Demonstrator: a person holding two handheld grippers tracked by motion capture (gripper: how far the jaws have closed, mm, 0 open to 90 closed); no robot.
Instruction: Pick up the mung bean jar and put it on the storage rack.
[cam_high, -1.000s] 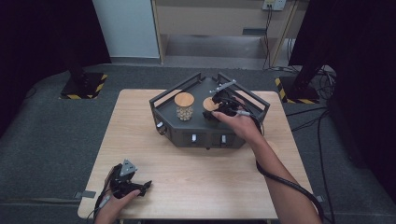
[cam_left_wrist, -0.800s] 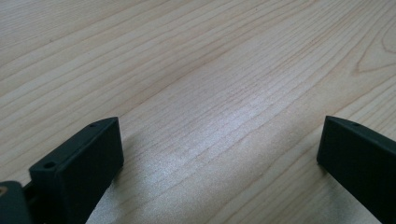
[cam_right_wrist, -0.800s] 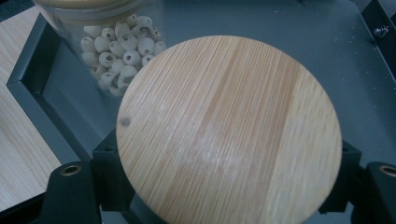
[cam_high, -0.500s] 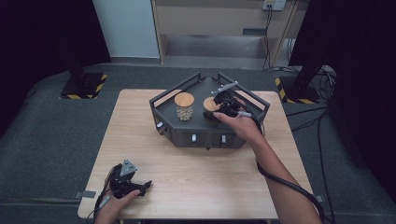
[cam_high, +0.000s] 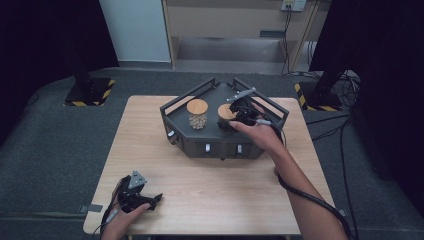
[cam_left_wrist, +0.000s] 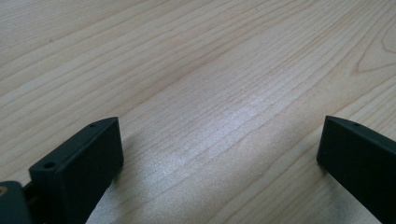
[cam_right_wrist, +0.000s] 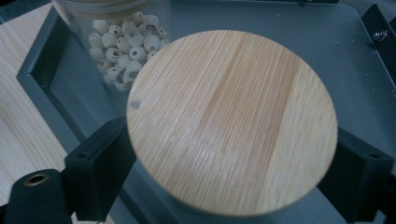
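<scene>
A dark grey tray (cam_high: 220, 146) stands on the far half of the wooden table (cam_high: 210, 185). It holds two glass jars with bamboo lids. The left jar (cam_high: 197, 114) (cam_right_wrist: 126, 42) is full of pale beads. The right jar (cam_high: 225, 113) shows its round lid (cam_right_wrist: 233, 116) from above. My right gripper (cam_high: 236, 116) (cam_right_wrist: 224, 179) reaches over the tray with the right jar between its jaws. These jaws have just been opening and stand at either side below the lid's rim. My left gripper (cam_high: 154, 200) (cam_left_wrist: 219, 158) rests open on the table near the front left edge, nothing between its fingers.
The tray has raised rails at its back and small knobs on its front wall (cam_high: 207, 148). Bare wood lies between the tray and the left gripper. A cable (cam_high: 300, 192) trails along the right forearm. Grey carpet surrounds the table.
</scene>
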